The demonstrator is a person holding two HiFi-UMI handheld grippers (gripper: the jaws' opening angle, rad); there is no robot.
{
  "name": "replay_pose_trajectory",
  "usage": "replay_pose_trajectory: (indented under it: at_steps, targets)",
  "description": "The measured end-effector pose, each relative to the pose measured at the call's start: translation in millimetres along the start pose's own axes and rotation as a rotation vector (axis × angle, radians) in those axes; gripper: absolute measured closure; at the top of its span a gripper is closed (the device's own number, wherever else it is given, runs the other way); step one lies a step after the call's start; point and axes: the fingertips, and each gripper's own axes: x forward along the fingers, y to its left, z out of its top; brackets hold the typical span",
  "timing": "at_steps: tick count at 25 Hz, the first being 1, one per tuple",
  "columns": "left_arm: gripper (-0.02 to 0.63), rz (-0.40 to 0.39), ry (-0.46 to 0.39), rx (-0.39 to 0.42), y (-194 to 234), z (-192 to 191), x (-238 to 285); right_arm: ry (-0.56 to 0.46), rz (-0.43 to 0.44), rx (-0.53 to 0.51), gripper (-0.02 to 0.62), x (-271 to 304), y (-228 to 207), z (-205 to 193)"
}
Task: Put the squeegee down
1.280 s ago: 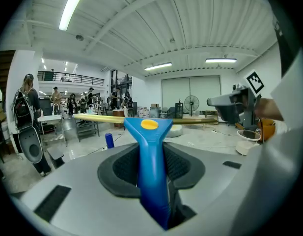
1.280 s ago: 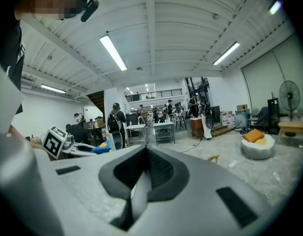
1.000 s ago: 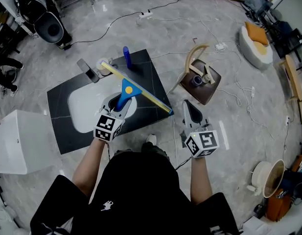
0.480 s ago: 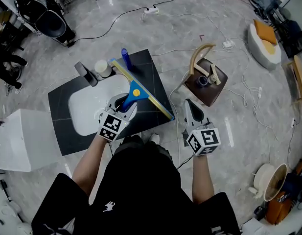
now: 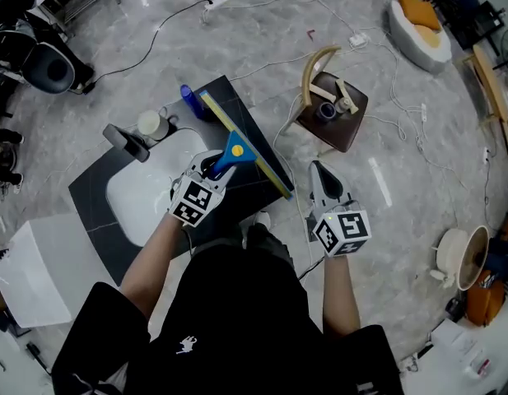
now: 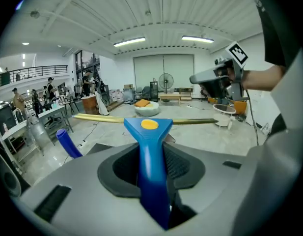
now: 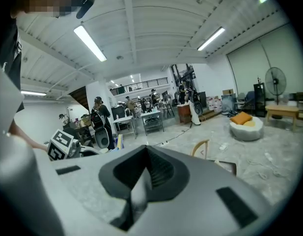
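The squeegee (image 5: 235, 150) has a blue handle and a long yellow blade. My left gripper (image 5: 211, 169) is shut on the handle and holds it over the right half of the black counter slab (image 5: 247, 122). In the left gripper view the handle (image 6: 150, 151) runs straight out between the jaws, with the blade (image 6: 102, 118) lying crosswise ahead. Whether the blade touches the slab I cannot tell. My right gripper (image 5: 317, 171) hovers beside the slab's right edge, shut and empty; in the right gripper view its pads (image 7: 139, 183) meet with nothing between them.
A white sink basin (image 5: 137, 194) is set in the slab, with a dark faucet (image 5: 125, 142), a cup (image 5: 149, 123) and a blue bottle (image 5: 190, 99) behind it. A wooden chair (image 5: 329, 109) stands to the right, a white box (image 5: 41, 271) to the left. Cables lie on the floor.
The left gripper has lowered and tipped the squeegee down toward the slab. The right gripper has sunk slightly. The head camera has shifted.
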Motion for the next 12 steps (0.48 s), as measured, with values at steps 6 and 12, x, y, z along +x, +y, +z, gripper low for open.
replay_pose_trajectory:
  at_steps: [6, 12]
  targets:
    - [0.479, -0.05, 0.022, -0.028, 10, -15, 31, 0.037, -0.067, 0.023, 0.594, -1, -2, -18]
    - [0.479, -0.064, 0.06, -0.053, 19, -29, 56, 0.085, -0.097, 0.047, 0.594, 3, -6, -40]
